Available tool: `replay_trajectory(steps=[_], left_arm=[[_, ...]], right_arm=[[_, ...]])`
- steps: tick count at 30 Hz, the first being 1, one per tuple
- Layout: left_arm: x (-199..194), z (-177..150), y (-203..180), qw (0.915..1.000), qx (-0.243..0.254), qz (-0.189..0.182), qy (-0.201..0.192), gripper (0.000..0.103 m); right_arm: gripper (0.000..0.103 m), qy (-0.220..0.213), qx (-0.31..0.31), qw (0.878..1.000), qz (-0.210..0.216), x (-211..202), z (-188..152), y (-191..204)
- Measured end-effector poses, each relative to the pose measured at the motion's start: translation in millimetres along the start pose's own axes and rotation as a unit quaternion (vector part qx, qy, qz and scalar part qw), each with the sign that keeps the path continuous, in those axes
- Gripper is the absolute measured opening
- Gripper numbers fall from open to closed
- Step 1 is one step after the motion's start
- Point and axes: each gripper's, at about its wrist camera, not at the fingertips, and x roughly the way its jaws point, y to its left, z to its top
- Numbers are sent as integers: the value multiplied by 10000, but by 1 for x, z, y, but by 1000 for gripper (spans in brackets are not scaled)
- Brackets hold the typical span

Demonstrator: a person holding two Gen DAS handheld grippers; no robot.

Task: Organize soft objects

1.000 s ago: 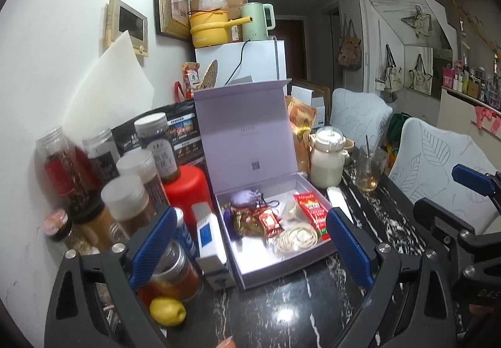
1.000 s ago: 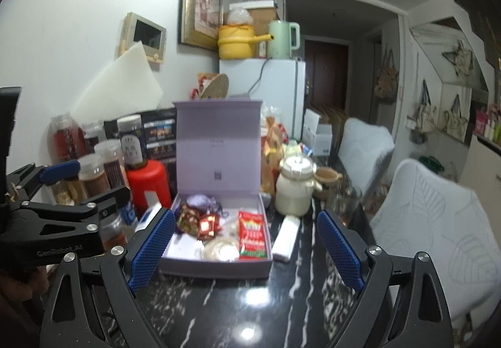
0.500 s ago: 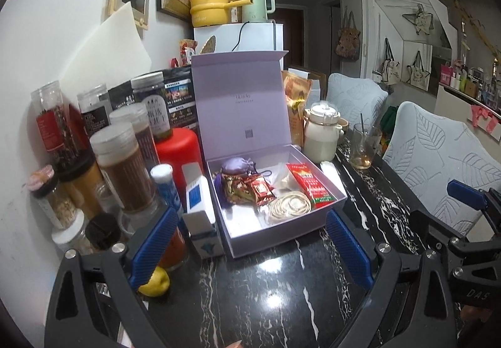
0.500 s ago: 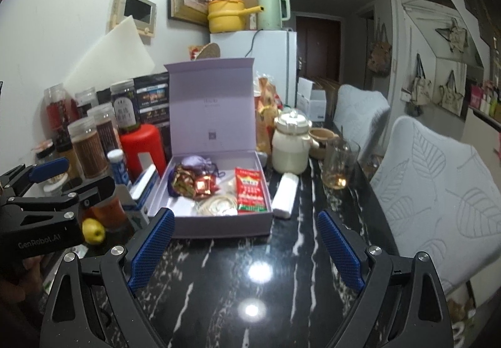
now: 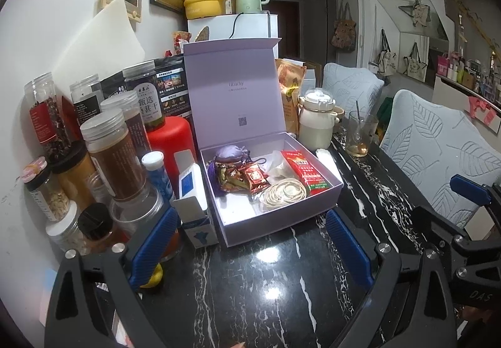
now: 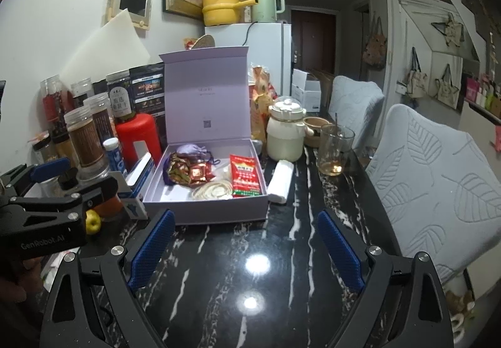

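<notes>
Lilac cardboard box (image 5: 281,219) stands lid-up on the marbled table (image 5: 281,285), with a purple pouch (image 5: 230,152), foil sweets (image 5: 241,179), a red sachet (image 5: 308,174) and coiled rubber bands (image 5: 283,193) inside; a white roll (image 6: 280,180) lies just right of it. Both the left gripper (image 5: 250,248) and right gripper (image 6: 244,251) hover level in front of the box, tongs spread and empty. That fits either sorting about to go on or just finished, so no next move is settled.
</notes>
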Motion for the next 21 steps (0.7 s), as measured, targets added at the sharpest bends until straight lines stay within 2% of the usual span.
replay_trajectory(steps=[21], left_arm=[[0, -4, -12, 9998, 125, -116, 125, 97]], right_arm=[[93, 24, 26, 10000, -50, -2, -3, -3]])
